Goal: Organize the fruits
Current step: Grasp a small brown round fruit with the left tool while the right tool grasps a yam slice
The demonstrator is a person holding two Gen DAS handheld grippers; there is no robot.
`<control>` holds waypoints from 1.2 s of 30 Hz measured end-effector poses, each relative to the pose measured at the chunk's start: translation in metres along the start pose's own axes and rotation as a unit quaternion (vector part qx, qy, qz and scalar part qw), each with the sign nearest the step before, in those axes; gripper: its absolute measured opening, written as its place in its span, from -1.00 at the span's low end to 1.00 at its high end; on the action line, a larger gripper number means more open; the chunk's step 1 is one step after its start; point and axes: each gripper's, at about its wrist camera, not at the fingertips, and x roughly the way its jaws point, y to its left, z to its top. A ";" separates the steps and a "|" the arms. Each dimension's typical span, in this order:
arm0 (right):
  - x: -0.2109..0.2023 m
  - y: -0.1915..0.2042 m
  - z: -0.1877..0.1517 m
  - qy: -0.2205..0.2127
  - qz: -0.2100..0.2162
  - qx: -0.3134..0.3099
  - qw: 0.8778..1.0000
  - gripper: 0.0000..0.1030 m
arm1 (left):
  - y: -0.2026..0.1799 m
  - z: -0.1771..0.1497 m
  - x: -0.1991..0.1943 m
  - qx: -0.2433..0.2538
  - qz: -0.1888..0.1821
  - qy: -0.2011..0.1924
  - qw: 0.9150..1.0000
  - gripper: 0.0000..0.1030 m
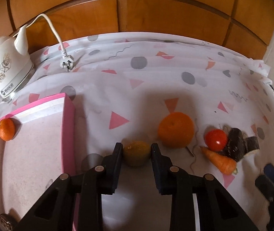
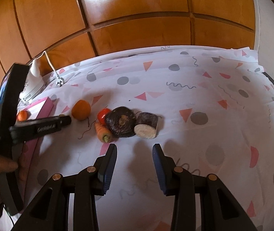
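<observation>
In the left wrist view my left gripper (image 1: 136, 148) is open around a small greenish-yellow citrus fruit (image 1: 136, 153) that rests on the cloth; its pads stand close on each side. A big orange (image 1: 175, 129) lies just right of it, then a tomato (image 1: 216, 139), a carrot (image 1: 220, 161) and dark root pieces (image 1: 238, 142). A small mandarin (image 1: 6, 129) sits in the pink tray (image 1: 68, 127) at left. My right gripper (image 2: 135, 148) is open and empty, just short of the carrot (image 2: 102, 131), the dark root pieces (image 2: 122, 121) and the tomato (image 2: 103, 115).
A white kettle (image 1: 6, 65) with its cord and plug (image 1: 66, 63) stands at the back left. A wooden cabinet (image 1: 137, 5) backs the table. The patterned cloth (image 2: 204, 100) stretches to the right. The left gripper also shows in the right wrist view (image 2: 65, 120).
</observation>
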 end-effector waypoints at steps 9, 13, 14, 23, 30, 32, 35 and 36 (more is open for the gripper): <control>0.024 -0.020 0.024 0.013 0.019 0.042 0.999 -0.03 | -0.015 -0.025 -0.028 -0.001 -0.020 -0.014 1.000 -0.43; 0.033 -0.021 0.030 0.017 0.020 0.041 0.999 -0.03 | -0.025 -0.041 -0.036 -0.004 -0.026 -0.021 0.999 -0.43; 0.036 -0.021 0.031 0.020 0.024 0.042 0.999 -0.03 | -0.026 -0.045 -0.036 -0.008 -0.029 -0.020 0.999 -0.43; 0.040 -0.019 0.029 0.028 0.016 0.010 0.999 -0.38 | -0.031 -0.061 -0.029 -0.014 -0.025 -0.044 0.999 -0.42; 0.028 -0.012 0.019 0.025 0.007 -0.014 1.000 -0.39 | -0.035 -0.065 -0.027 -0.004 -0.014 -0.061 0.998 -0.41; 0.025 -0.009 0.013 0.025 0.003 -0.023 0.999 -0.39 | -0.034 -0.065 -0.027 -0.004 -0.014 -0.063 0.998 -0.42; 0.022 -0.007 0.009 0.020 -0.005 -0.032 0.999 -0.39 | -0.035 -0.065 -0.027 -0.005 -0.013 -0.066 0.998 -0.42; 0.022 -0.006 0.009 0.019 -0.006 -0.035 0.999 -0.39 | -0.035 -0.066 -0.027 -0.004 -0.012 -0.067 0.998 -0.42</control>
